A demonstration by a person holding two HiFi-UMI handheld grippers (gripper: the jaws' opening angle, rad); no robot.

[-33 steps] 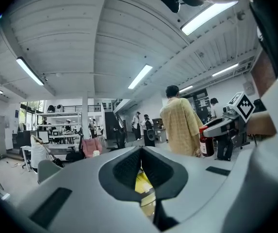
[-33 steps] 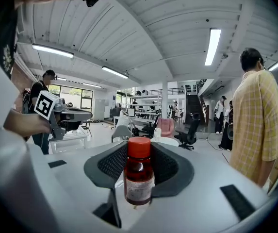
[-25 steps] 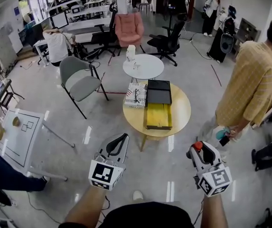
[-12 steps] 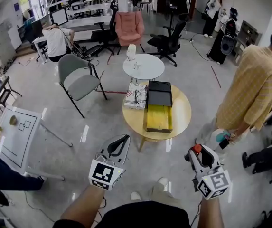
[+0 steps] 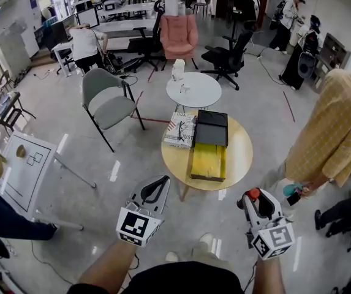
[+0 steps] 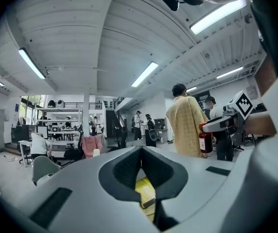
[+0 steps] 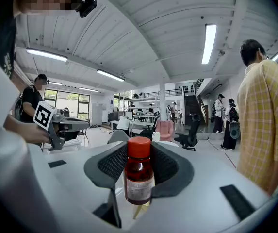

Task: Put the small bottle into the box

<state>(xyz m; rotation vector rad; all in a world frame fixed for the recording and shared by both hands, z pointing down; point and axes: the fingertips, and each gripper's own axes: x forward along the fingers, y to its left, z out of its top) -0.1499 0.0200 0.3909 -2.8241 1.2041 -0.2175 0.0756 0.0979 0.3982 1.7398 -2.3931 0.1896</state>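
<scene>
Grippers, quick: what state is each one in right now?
Left gripper: shut, nothing between its jaws.
Right gripper: shut on the small bottle, which stands upright with its red cap on top.

We are looking across open floor to the box on the table; a person is standing alongside, right.

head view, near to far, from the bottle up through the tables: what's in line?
small bottle → yellow box → black box → white round table → pink armchair
</scene>
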